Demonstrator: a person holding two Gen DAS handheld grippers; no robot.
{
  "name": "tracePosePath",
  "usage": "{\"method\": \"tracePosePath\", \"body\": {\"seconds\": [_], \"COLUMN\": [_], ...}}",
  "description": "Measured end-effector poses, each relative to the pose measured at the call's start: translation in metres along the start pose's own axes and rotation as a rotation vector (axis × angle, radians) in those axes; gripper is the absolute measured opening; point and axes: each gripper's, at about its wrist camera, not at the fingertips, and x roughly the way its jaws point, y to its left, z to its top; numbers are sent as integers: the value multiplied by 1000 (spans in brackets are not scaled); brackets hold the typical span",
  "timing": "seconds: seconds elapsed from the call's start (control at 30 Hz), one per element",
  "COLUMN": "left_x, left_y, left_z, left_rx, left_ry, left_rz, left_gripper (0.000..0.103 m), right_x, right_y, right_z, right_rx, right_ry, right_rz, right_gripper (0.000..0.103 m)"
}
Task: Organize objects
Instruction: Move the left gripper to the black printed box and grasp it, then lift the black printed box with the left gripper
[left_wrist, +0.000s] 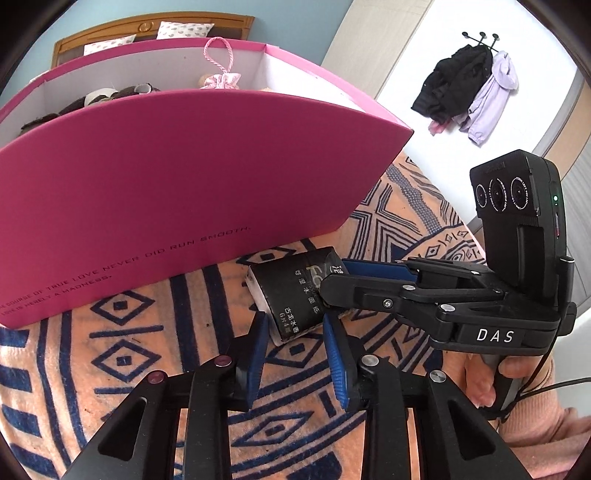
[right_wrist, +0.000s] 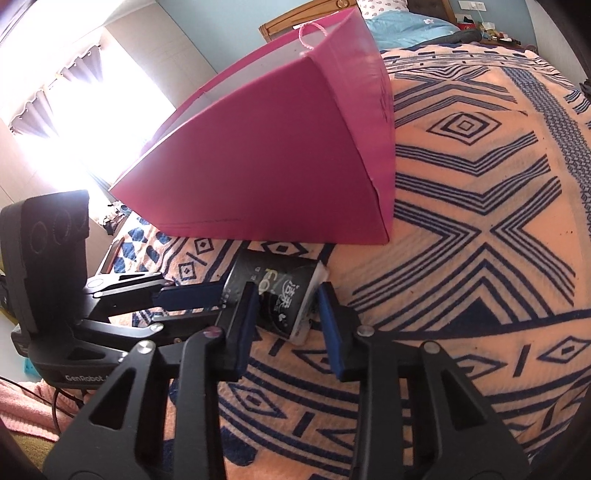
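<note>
A black tissue pack (left_wrist: 295, 291) with white lettering lies on the orange and navy patterned blanket (left_wrist: 122, 354), just in front of a large pink box (left_wrist: 177, 206). My left gripper (left_wrist: 295, 325) is open, its blue pads either side of the pack's near end. My right gripper (left_wrist: 334, 291) comes in from the right and its fingers straddle the pack's far end. In the right wrist view the pack (right_wrist: 280, 295) sits between the open right gripper (right_wrist: 286, 299) pads, and the left gripper (right_wrist: 207, 295) reaches in from the left.
The pink box (right_wrist: 273, 155) is open at the top and holds several dark items and a pink drawstring pouch (left_wrist: 221, 79). A wooden headboard (left_wrist: 147, 29) stands behind it. Coats (left_wrist: 469, 88) hang on the wall at right.
</note>
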Motion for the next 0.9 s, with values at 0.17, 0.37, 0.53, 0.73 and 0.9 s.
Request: {"method": "tracePosePath", "body": {"seconds": [0.17,0.37,0.53,0.73,0.9], "left_x": [-3,-8,-11,-8,-10], "left_y": [-2,-2,2,1,1], "left_z": [-4,-6,-5,-4,-4], "left_rx": [3,-3,-16,-16,-20], "left_ry": [11,13,-1,0,0], "left_rz": [-6,-19,-21,-13,-21], "left_gripper": [30,31,31,26,26], "right_x": [0,-2,-2,-3,-6], "right_y": [1,5,5,4,5], "right_z": [0,-4,-5,-6,-8], "right_rx": [5,-10,0,-1,-4], "right_ry": [4,17,6,4,-3], "right_rz": [1,7,4,6,6], "right_gripper": [35,35,35,34,30]}}
